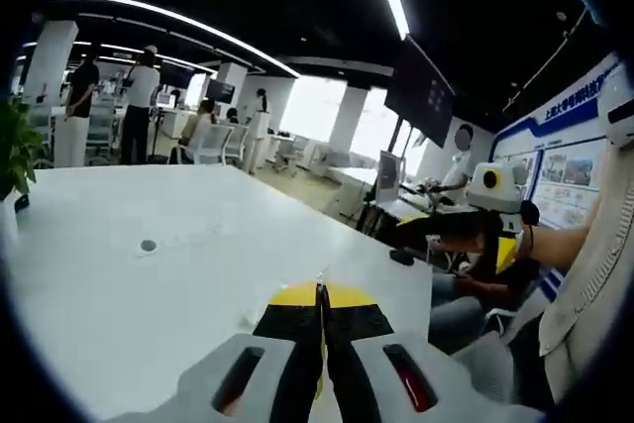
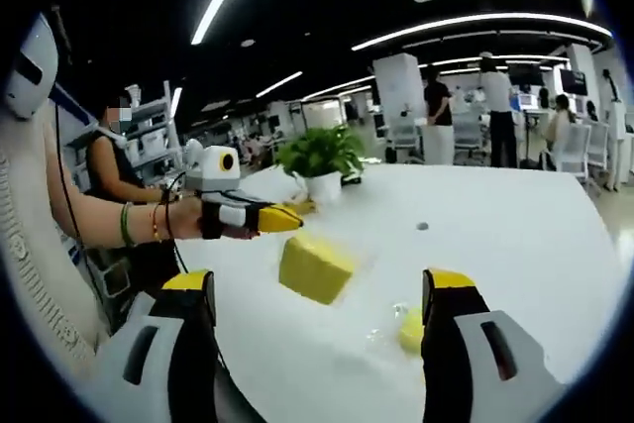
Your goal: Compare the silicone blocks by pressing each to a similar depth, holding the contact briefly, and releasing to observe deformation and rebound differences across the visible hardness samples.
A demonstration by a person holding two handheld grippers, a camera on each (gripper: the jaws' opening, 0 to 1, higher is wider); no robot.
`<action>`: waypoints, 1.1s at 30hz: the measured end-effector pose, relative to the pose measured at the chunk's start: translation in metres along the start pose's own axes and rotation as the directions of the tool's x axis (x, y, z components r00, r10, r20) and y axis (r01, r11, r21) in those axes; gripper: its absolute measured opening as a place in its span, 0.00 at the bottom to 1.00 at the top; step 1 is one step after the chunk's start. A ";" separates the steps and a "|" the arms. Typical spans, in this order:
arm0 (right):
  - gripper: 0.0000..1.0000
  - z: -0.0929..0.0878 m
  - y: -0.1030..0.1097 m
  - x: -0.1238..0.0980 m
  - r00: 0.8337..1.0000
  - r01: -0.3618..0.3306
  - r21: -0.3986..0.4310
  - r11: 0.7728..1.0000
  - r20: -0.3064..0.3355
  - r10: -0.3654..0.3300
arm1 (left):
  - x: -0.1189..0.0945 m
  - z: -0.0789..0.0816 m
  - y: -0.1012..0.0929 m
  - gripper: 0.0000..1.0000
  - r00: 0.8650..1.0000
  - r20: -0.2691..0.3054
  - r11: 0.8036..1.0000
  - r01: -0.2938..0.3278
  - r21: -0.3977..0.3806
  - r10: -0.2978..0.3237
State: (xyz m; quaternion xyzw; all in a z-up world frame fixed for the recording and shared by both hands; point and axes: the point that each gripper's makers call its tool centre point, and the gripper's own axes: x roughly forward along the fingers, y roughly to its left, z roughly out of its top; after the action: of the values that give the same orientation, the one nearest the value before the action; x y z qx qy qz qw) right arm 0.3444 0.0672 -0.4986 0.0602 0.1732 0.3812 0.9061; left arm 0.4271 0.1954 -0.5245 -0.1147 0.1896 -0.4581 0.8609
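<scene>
The right tool (image 2: pixel 319 314) stands with its two jaws wide apart, black with yellow tips, rising over the white surface (image 2: pixel 515 235) with nothing between them. The left tool (image 1: pixel 321 296) has its jaws pressed together, tips meeting in a thin seam over that same white surface (image 1: pixel 149 324), and it grips nothing; in the right gripper view the left tool (image 2: pixel 282 219) comes in from the left, held by a hand (image 2: pixel 188 217) with bracelets at the wrist, its yellow tip pointing toward the middle of the surface. Largest of the task's things is a yellow silicone block (image 2: pixel 315 266), which sits tilted on the surface ahead of the right tool's open jaws, just beyond and below the left tool's tip and apart from it. A smaller yellow block (image 2: pixel 411 329) lies nearer, just beside the inner edge of the right tool's right-hand jaw; whether it touches the jaw cannot be told. Behind the blocks a potted plant (image 2: pixel 322 160) in a white pot stands on the surface's far edge. A small round grey mark (image 1: pixel 149 245) lies on the bare surface ahead of the left tool. People stand (image 1: pixel 139 106) in the office beyond.
</scene>
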 end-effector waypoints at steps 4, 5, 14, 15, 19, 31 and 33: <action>0.80 -0.019 -0.010 -0.020 0.997 0.082 0.088 0.993 0.000 -0.083 | 0.005 -0.015 0.015 0.00 1.000 -0.014 0.998 -0.023 -0.054 0.022; 0.81 -0.023 -0.011 -0.022 0.996 0.090 0.088 0.992 -0.010 -0.089 | 0.008 -0.022 0.017 0.00 1.000 -0.028 0.999 -0.012 -0.051 0.010; 0.81 -0.043 -0.015 -0.024 0.988 0.140 0.104 0.985 -0.077 -0.132 | 0.010 -0.061 0.047 0.00 0.994 -0.105 0.991 -0.029 -0.131 0.015; 0.80 -0.043 -0.015 -0.023 0.988 0.140 0.104 0.985 -0.078 -0.133 | 0.009 -0.063 0.053 0.00 0.994 -0.106 0.991 -0.039 -0.132 0.025; 0.80 -0.042 -0.016 -0.020 0.985 0.147 0.080 0.986 -0.098 -0.139 | 0.005 -0.060 0.079 0.00 0.994 -0.089 0.985 -0.075 -0.155 0.062; 0.80 -0.043 -0.012 0.002 0.990 0.142 0.224 0.964 -0.047 -0.135 | 0.008 -0.077 0.151 0.00 0.976 -0.163 0.977 -0.169 -0.132 0.147; 0.79 -0.047 -0.014 0.004 0.987 0.158 0.220 0.963 -0.057 -0.149 | 0.010 -0.083 0.161 0.00 0.971 -0.179 0.974 -0.184 -0.131 0.160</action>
State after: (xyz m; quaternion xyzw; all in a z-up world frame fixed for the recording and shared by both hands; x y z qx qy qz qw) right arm 0.3398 0.0590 -0.5468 0.1404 0.2373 0.2889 0.9168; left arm 0.5158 0.2744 -0.6614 -0.1218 0.3035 -0.3743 0.8677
